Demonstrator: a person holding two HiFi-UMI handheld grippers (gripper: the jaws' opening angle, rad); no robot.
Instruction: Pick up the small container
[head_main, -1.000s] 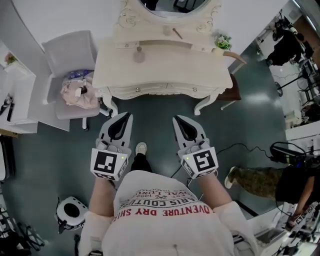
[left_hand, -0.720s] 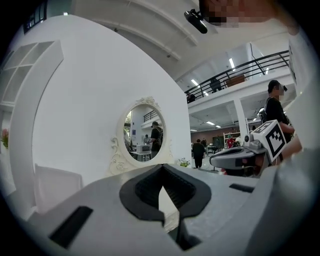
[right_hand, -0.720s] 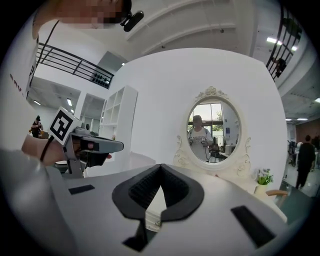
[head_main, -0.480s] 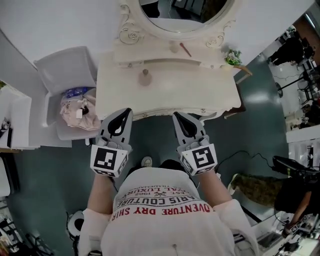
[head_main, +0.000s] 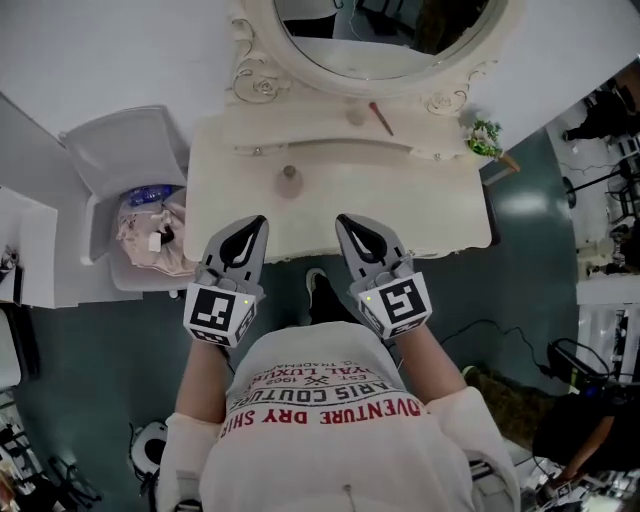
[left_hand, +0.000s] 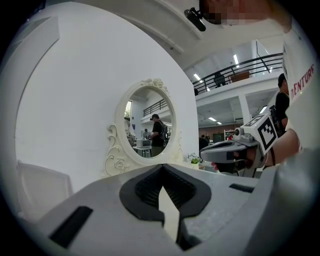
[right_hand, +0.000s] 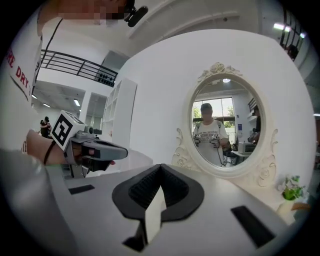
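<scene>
A small round container (head_main: 290, 181) with a knob top stands on the cream dressing table (head_main: 410, 200), left of its middle. My left gripper (head_main: 253, 226) hovers over the table's front edge, just near and left of the container, jaws shut and empty. My right gripper (head_main: 347, 225) is level with it, further right, also shut with nothing in it. The left gripper view shows its own closed jaws (left_hand: 161, 168) and the right gripper (left_hand: 205, 156) beside them. In the right gripper view its closed jaws (right_hand: 160, 168) point at the mirror (right_hand: 225, 127). The container is hidden in both gripper views.
An oval mirror (head_main: 380, 30) backs the table. On its raised shelf lie another small jar (head_main: 355, 117) and a reddish stick (head_main: 381, 118); a small plant (head_main: 484, 137) is at the right corner. A white chair (head_main: 130, 150) with clothes (head_main: 150, 235) stands left.
The person has stepped up to the table; both grippers, still shut, have come from over the floor to over the table's front edge, closer to the container.
</scene>
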